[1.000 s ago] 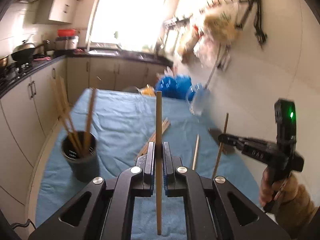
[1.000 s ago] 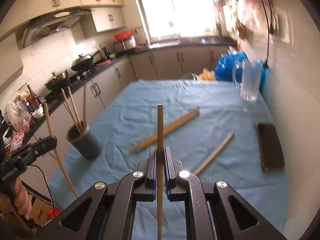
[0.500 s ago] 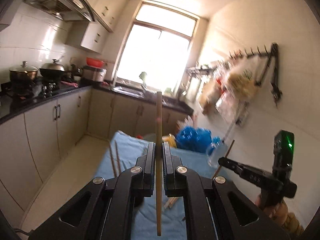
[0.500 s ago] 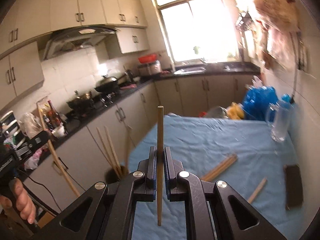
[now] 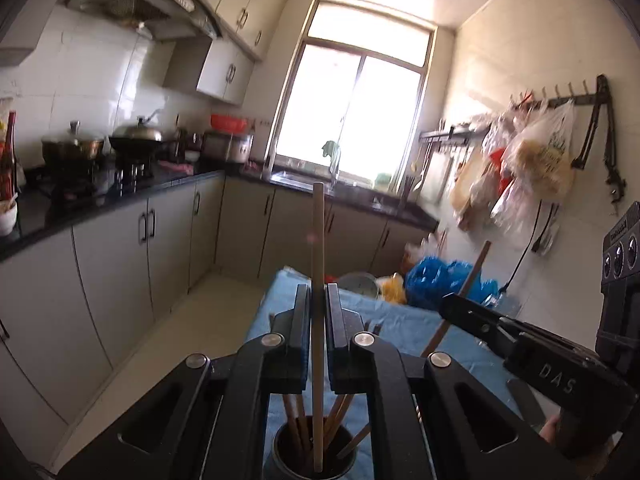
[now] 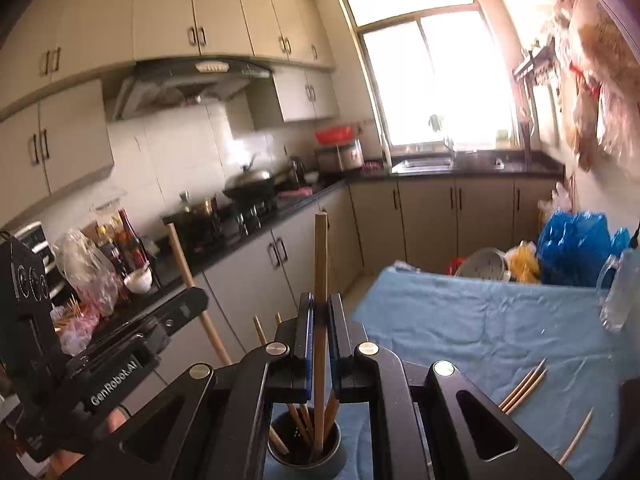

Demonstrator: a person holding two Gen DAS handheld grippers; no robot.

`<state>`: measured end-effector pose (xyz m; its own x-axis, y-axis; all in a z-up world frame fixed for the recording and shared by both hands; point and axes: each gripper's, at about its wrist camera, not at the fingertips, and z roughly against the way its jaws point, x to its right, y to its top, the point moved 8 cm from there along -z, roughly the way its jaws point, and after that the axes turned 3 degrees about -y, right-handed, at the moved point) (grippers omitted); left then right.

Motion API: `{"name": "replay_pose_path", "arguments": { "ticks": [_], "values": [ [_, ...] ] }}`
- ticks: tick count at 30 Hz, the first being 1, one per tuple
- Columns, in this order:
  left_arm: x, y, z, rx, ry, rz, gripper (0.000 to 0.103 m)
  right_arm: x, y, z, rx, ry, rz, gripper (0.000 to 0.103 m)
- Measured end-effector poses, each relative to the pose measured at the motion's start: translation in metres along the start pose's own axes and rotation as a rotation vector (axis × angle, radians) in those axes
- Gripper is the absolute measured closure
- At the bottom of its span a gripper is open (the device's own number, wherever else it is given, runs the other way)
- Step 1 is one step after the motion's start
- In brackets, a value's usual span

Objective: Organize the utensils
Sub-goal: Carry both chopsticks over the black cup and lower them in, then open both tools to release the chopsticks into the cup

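My left gripper (image 5: 318,300) is shut on a wooden chopstick (image 5: 317,248), held upright with its lower end inside the dark holder cup (image 5: 280,466), which holds several chopsticks. My right gripper (image 6: 320,312) is shut on another chopstick (image 6: 321,256), also upright, its lower end in the same cup (image 6: 332,462). Each gripper shows in the other's view: the right one (image 5: 446,304) with its chopstick, the left one (image 6: 200,300) with its chopstick. Loose chopsticks (image 6: 522,390) lie on the blue cloth (image 6: 480,320).
A glass mug (image 6: 618,292) and blue plastic bags (image 6: 572,248) stand at the table's far right. A dark phone (image 6: 630,408) lies at the right edge. Kitchen counter with pots (image 6: 248,184) runs along the left. Bags hang on the right wall (image 5: 532,160).
Both grippers have tilted up and moved left over the holder cup, each keeping its chopstick. The chopsticks' lower ends now sit inside the cup.
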<state>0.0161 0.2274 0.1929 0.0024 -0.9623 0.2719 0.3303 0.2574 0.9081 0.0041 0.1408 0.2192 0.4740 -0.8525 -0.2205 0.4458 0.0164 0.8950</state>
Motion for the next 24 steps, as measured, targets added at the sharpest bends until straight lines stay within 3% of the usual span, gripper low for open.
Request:
{"name": "replay_pose_path", "arguments": {
  "ticks": [5, 11, 15, 20, 24],
  "values": [
    [-0.013, -0.022, -0.023, -0.081, 0.019, 0.022, 0.097, 0.010, -0.032, -0.035, -0.111, -0.013, -0.013, 0.095],
    [-0.021, -0.030, -0.028, -0.106, 0.024, 0.051, 0.096, 0.030, -0.055, -0.051, -0.174, -0.025, -0.041, 0.095],
    [-0.023, -0.036, -0.023, -0.119, 0.038, 0.061, 0.075, 0.035, -0.062, -0.057, -0.194, -0.018, -0.073, 0.094],
    [-0.020, -0.039, -0.006, -0.110, 0.088, 0.042, 0.066, 0.042, -0.064, -0.052, -0.191, -0.016, -0.097, 0.066],
    [-0.014, -0.043, 0.007, -0.112, 0.126, 0.015, 0.061, 0.050, -0.061, -0.039, -0.170, -0.021, -0.124, 0.058]
  ]
}}
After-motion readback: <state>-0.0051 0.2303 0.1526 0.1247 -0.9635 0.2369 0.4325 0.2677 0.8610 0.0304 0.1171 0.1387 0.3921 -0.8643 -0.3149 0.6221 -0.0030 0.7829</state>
